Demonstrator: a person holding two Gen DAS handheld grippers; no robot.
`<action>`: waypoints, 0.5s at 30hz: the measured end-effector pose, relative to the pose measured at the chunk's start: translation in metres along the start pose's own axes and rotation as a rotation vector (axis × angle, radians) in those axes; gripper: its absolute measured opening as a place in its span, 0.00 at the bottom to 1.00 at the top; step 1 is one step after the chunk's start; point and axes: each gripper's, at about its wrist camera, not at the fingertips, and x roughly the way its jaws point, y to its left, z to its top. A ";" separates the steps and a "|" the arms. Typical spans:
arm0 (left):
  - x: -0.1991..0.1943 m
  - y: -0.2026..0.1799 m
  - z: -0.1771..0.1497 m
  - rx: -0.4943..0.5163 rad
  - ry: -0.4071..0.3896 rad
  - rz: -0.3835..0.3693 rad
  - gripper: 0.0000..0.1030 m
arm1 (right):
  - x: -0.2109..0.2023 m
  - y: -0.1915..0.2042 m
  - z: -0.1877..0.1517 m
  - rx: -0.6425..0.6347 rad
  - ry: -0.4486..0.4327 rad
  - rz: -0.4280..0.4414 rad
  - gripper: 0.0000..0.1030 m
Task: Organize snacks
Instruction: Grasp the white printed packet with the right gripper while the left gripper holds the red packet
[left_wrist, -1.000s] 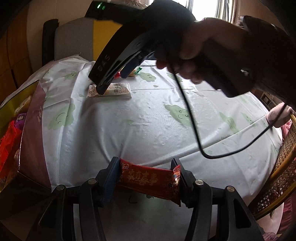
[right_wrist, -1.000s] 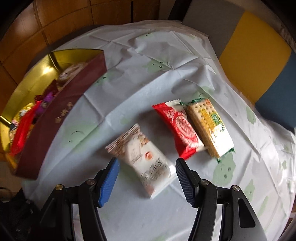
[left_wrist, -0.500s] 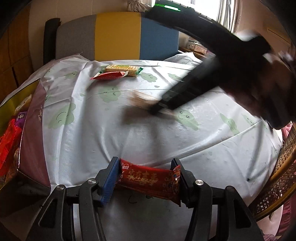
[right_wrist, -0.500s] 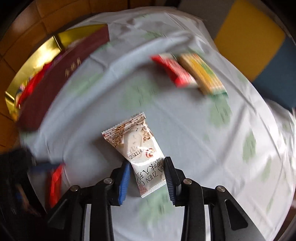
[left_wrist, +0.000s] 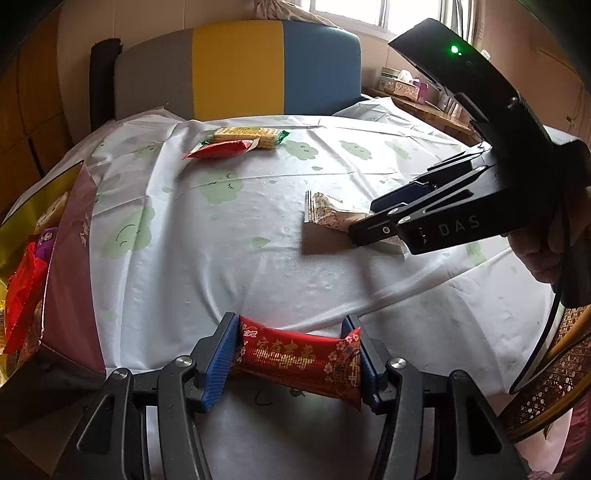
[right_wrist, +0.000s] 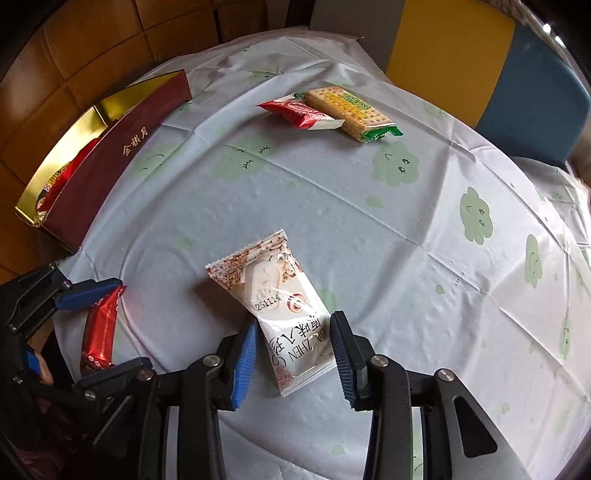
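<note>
My left gripper (left_wrist: 295, 354) is shut on a red snack packet (left_wrist: 295, 360) with gold lettering, held crosswise just above the table's near edge; the right wrist view shows that packet (right_wrist: 99, 325) at the lower left. My right gripper (right_wrist: 293, 350) has a white snack packet (right_wrist: 273, 295) lengthwise between its pads. Its jaws are opening, and the pads touch both long edges. From the left wrist, the right gripper (left_wrist: 365, 218) comes in from the right and the white packet (left_wrist: 325, 210) hangs slightly off the cloth, casting a shadow.
A maroon box (left_wrist: 70, 258) with a gold inside holds several snacks at the table's left edge (right_wrist: 110, 158). A small red packet (right_wrist: 295, 112) and a cracker pack (right_wrist: 351, 109) lie at the far side. A grey, yellow and blue chair (left_wrist: 236, 70) stands behind, a wicker chair (left_wrist: 546, 387) at right.
My right gripper took the white packet from beside the far snacks and brought it towards the middle right of the table; its jaws squeezed, then widened. The left gripper kept still.
</note>
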 end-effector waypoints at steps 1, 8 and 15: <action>0.000 0.000 0.000 0.001 0.001 0.002 0.57 | -0.003 -0.001 -0.001 0.002 0.003 0.020 0.62; 0.000 0.000 0.000 0.002 -0.002 0.002 0.57 | 0.000 0.007 0.000 -0.020 0.005 0.033 0.68; 0.000 0.001 -0.001 0.001 -0.006 -0.001 0.57 | 0.004 0.008 0.001 -0.040 0.004 0.002 0.38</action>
